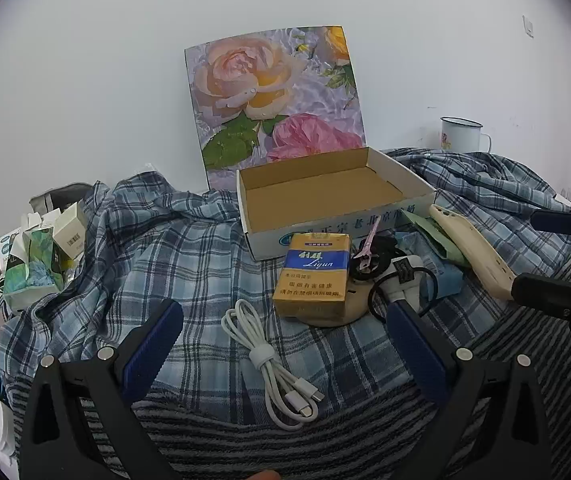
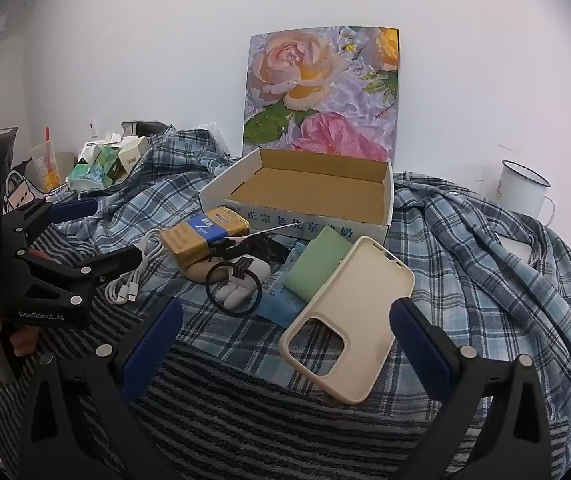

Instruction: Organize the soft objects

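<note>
Two claws, both spread wide, nothing between pads. Left gripper (image 1: 285, 352) hovers over white cable (image 1: 273, 364): bundle sits centre-bottom of left view, long axis running upper left to lower right, between open fingers. Right gripper (image 2: 285, 344) hangs over cream phone case (image 2: 349, 320), centre of right view, long axis leaning upper right. Open cardboard box (image 2: 305, 192) lies beyond both, mid-frame. Judgement: left hand nearer cable, right nearer case.

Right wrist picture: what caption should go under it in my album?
Open right gripper above a cream phone case, empty box behind.
</note>
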Demonstrator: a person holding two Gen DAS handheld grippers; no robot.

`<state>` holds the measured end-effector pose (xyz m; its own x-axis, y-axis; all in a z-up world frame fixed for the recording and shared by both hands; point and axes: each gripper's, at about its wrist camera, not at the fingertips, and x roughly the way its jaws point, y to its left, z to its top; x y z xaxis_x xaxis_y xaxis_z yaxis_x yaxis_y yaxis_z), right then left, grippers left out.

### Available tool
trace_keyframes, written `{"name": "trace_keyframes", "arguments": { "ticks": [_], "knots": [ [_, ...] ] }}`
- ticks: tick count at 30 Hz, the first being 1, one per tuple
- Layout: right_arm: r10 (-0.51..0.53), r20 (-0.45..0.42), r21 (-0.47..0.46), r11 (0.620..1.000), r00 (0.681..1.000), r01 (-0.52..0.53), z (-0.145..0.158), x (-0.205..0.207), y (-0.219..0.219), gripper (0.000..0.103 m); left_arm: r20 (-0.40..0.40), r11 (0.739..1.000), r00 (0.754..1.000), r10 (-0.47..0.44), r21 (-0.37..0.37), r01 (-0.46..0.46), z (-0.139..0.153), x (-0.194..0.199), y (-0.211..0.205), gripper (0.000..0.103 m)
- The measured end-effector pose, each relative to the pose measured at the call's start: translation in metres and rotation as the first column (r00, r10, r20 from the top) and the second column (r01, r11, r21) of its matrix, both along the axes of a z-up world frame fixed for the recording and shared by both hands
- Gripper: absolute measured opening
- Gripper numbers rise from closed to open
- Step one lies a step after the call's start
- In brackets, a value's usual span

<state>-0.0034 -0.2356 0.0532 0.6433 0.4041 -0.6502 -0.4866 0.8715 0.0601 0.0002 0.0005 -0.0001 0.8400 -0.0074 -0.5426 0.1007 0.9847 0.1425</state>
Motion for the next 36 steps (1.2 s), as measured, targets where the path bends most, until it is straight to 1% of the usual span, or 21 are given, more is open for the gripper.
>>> {"name": "trace_keyframes", "arguments": {
  "ticks": [6, 9, 36],
  "knots": [
    [0.0, -0.002, 0.0, 1.0, 1.0, 0.0, 0.0, 0.0, -0.002, 0.103, -0.003, 1.0, 1.0, 0.0, 0.0, 0.0, 0.0, 0.0, 0.0, 0.103],
    [-0.001, -0.008, 0.001, 1.0, 1.0, 0.001, -0.001, 0.0, -0.002, 0.103, -0.002, 1.0, 1.0, 0.0, 0.0, 0.0, -0.007, 0.0, 0.001, 0.103],
    [-0.008, -0.009, 0.005, 1.0, 1.0, 0.008, -0.003, 0.002, -0.002, 0.103, -0.011, 1.0, 1.0, -0.003, 0.004, 0.003, -0.01, 0.0, -0.006, 0.103]
  ]
}}
